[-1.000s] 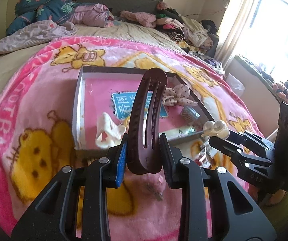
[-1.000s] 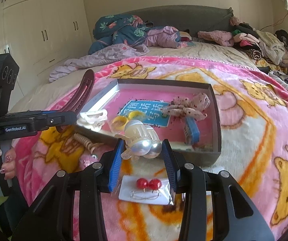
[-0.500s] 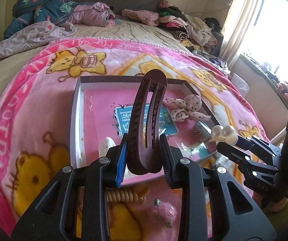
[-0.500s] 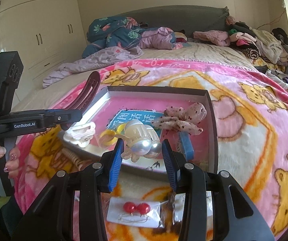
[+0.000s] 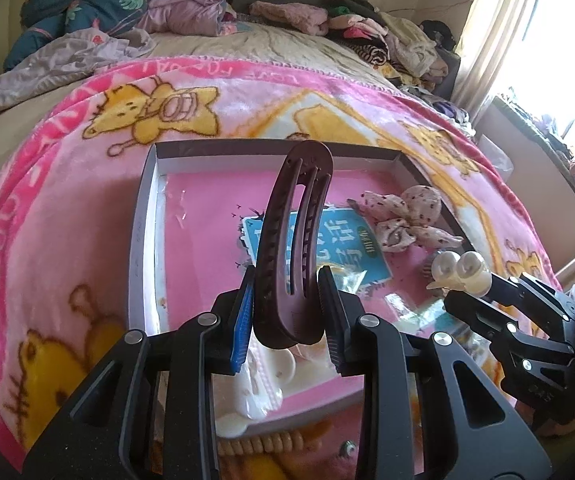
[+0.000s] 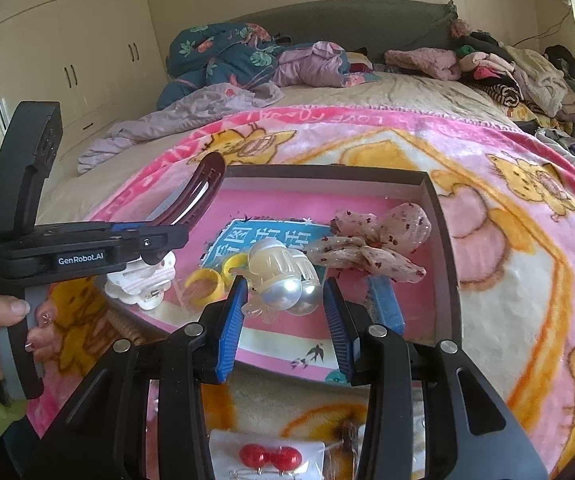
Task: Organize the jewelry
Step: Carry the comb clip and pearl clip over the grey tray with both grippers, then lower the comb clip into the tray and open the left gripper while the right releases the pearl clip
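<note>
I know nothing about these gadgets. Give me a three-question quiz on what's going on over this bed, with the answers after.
1. True or false: the left gripper holds a long brown hair clip.
2. What is the right gripper carrying? A) the red earrings B) the pearl hair clip C) the yellow rings
3. Fill in: the spotted fabric bow lies inside the ____.

Key
1. True; the clip stands upright between its fingers.
2. B, the pearl hair clip. The red earrings lie on the pink blanket outside the box; the yellow rings lie in it.
3. Box.
</note>
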